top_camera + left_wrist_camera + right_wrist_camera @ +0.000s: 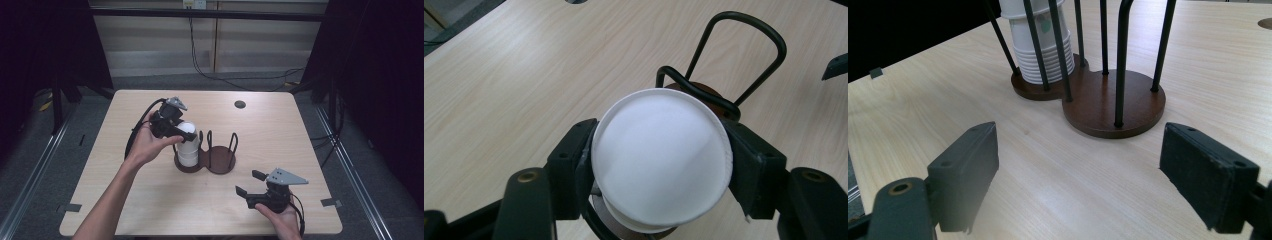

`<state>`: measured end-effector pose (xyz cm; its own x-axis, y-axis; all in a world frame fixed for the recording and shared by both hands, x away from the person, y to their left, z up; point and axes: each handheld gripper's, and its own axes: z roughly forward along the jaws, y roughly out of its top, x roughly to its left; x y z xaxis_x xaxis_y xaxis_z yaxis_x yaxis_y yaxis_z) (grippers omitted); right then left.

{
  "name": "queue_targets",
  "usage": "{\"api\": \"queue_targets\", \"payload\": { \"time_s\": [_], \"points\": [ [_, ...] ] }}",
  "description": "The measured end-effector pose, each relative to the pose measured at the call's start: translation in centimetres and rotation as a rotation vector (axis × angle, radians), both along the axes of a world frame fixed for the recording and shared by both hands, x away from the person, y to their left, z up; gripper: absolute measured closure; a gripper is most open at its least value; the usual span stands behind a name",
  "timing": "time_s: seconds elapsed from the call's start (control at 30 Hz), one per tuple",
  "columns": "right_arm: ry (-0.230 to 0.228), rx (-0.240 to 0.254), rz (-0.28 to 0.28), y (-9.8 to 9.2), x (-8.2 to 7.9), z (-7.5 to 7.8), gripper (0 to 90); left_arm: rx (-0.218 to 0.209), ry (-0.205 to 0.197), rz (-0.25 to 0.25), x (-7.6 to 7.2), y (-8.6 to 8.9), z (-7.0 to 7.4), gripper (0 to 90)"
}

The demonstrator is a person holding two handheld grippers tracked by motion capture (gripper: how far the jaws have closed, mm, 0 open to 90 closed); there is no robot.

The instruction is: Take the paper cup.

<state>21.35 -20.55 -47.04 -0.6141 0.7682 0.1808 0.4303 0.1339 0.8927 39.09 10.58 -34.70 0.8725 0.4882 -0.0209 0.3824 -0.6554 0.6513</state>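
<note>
High view shows a big wooden table (150,210) with a dark cup rack (218,161) near its middle. This rack has two round wooden bases joined together, and thin black wire loops stand up from them. I think the loops are there to keep cups from tipping over.

One side of the rack, the side toward the left edge of the table, holds a stack of white paper cups (188,146). Its other side has no cups in it.

Above the stack is the left gripper (173,125). Left gripper view looks straight down on the top cup (661,157), and a black jaw presses on each side of its rim. So the jaws are squeezed onto that top cup. I think the grip is at the rim because the wires block the lower part, and from there the cup can go straight up.

Near the front edge of the table, toward the right corner, the right gripper (251,183) sits low in the person's hand. Its jaws are spread wide with nothing between them, and it points at the rack, maybe ready to help
</note>
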Motion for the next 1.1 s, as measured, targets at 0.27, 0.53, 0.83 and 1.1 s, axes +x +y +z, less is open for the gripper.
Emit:
{"api": "queue_targets", "payload": {
  "time_s": [0.27,0.53,0.83,1.1],
  "points": [
    [-0.001,0.001,0.000,-0.1,0.0,0.1,15.6,-0.025,-0.005,-0.010,0.0,0.3,1.0,36.1],
    [-0.001,0.002,-0.002,-0.1,-0.1,0.1,15.6,-0.048,-0.028,0.007,-0.6,0.6,1.4,36.2],
    [-0.002,-0.003,-0.001,0.0,0.0,0.0,15.6,-0.098,-0.027,0.013,-0.7,1.2,1.9,36.2],
    [-0.001,-0.002,0.000,0.0,0.0,0.0,15.7,-0.136,-0.033,0.025,-0.7,1.5,2.2,36.4]
  ]
}}
